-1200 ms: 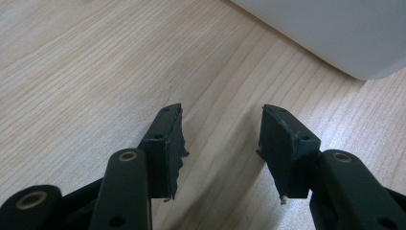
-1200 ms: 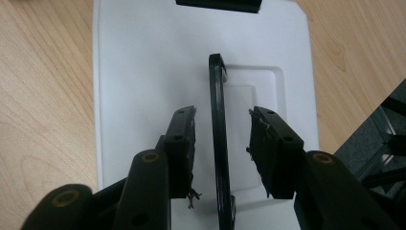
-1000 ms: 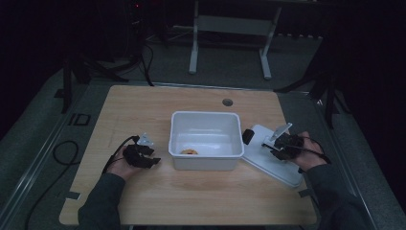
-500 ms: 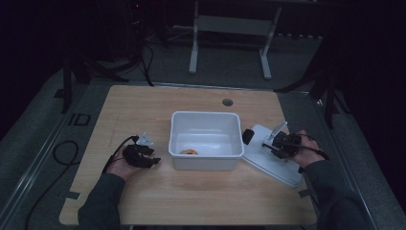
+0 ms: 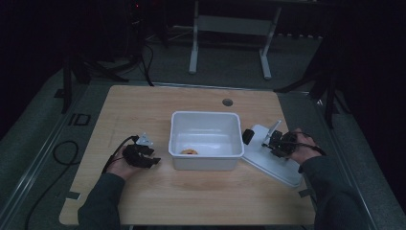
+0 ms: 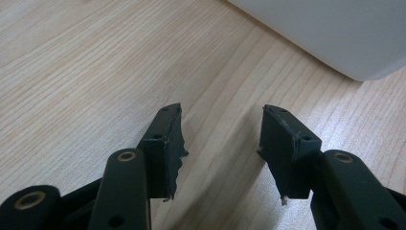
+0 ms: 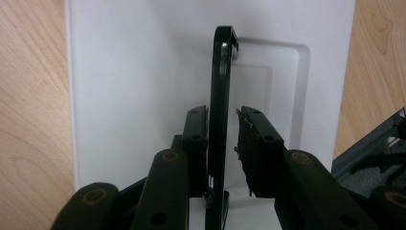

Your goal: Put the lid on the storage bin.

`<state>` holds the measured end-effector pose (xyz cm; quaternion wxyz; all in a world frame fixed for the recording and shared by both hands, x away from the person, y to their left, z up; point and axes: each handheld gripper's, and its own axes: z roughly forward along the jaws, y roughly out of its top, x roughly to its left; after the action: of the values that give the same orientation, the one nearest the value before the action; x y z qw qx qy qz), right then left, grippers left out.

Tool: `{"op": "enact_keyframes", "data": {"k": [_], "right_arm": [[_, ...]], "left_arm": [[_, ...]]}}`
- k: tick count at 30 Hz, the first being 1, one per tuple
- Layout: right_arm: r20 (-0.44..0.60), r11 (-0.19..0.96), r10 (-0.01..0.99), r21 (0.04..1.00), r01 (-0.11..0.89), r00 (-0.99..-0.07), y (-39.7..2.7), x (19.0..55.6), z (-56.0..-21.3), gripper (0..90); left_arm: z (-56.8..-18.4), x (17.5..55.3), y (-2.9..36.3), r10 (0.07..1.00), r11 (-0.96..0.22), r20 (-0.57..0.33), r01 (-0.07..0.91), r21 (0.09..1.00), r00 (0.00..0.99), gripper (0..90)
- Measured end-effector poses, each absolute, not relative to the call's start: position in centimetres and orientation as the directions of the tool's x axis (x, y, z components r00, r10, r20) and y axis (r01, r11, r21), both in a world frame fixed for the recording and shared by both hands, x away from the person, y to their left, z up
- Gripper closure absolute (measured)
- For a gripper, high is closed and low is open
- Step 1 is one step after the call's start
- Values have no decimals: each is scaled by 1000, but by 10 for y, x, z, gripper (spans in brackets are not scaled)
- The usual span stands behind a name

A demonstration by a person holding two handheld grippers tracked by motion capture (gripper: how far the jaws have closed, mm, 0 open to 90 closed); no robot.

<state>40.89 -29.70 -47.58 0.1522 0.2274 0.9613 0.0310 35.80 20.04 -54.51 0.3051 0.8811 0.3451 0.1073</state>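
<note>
A white bin [image 5: 203, 162] stands mid-table with a small orange item [image 5: 189, 152] on its floor. Its white lid [image 5: 273, 165] lies flat to the right, and a thin black handle [image 7: 220, 96] stands up from it. My right gripper [image 7: 222, 111] straddles that handle. Its jaws have just been closing: the left pad [image 7: 197, 143] touches the handle, while the right pad is a sliver off it. In the high view the right gripper [image 5: 269, 143] sits over the lid. My left gripper [image 6: 221, 109] rests open and empty on the wood, left of the bin [image 6: 325, 33].
The wooden table [image 5: 143, 110] has a round cable hole [image 5: 228, 102] behind the bin. Cables trail off the left edge. The lid [image 7: 134, 72] lies near the right table edge, with dark floor and a desk frame beyond.
The right hand has shifted slightly over the lid toward the handle. The left hand and the bin have not moved.
</note>
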Motion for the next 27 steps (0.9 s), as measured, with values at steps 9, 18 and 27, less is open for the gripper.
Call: {"op": "enact_keyframes", "data": {"k": [9, 18, 27], "right_arm": [[-253, 894, 447, 103, 436, -858, -297, 416, -478, 761], [-232, 895, 444, 74, 439, -865, -298, 422, -478, 806], [-220, 899, 436, 60, 434, -872, -300, 426, -476, 835]], "left_arm": [[-545, 358, 200, 672, -578, -21, 542, 610, 741, 500], [-545, 358, 201, 670, -580, -21, 541, 609, 742, 500], [-545, 358, 201, 670, -579, -22, 541, 610, 742, 499]]}}
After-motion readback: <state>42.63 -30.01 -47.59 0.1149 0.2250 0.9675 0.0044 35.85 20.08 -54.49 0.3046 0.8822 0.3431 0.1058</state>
